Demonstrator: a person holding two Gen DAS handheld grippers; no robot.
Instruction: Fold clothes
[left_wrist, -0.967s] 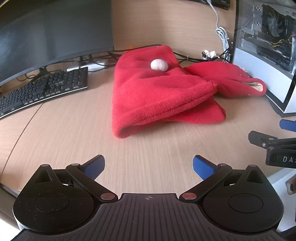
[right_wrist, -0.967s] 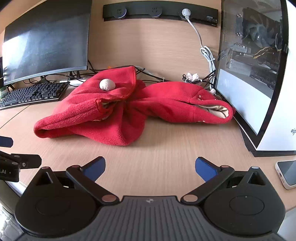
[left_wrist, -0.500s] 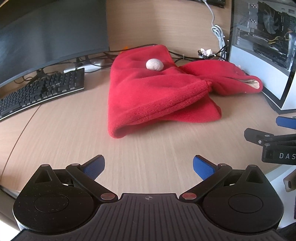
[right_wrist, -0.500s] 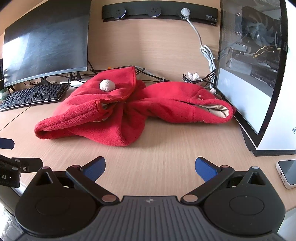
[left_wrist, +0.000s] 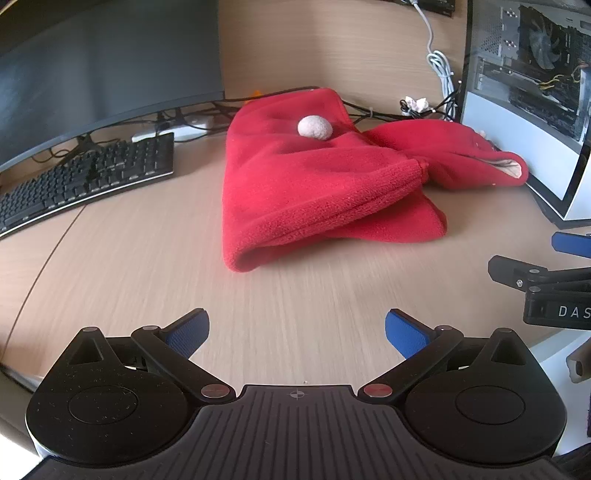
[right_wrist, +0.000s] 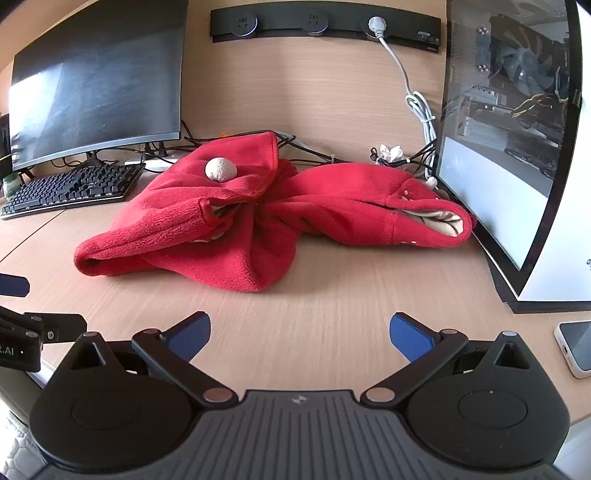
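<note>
The left gripper (left_wrist: 295, 328) hangs over bare desk (left_wrist: 147, 258) with jaws wide and nothing between them. The fleece (left_wrist: 314, 192) lies ahead of its jaws and well apart, bunched, with a rolled corner pointing back at them and a pale pompom (left_wrist: 314, 127) on top. The right gripper (right_wrist: 300, 330) is likewise wide and empty, and the fleece (right_wrist: 229, 236) sits ahead of its jaws, slightly left, also well apart.

This looks like the approach before any fold: neither gripper touches cloth. The next move probably calls for each gripper to reach forward to an edge, close on a single layer, and spread the heap flat before folding. Soft, thick fleece may bunch in the grip.

The left view shows the near rolled corner plainly, and the keyboard (left_wrist: 85, 177) far left of the jaws. Only the right view shows the cream-lined opening (right_wrist: 436, 221) ahead-right of the jaws, beside the PC case (right_wrist: 517, 147), and a phone (right_wrist: 576, 345) at the right.
</note>
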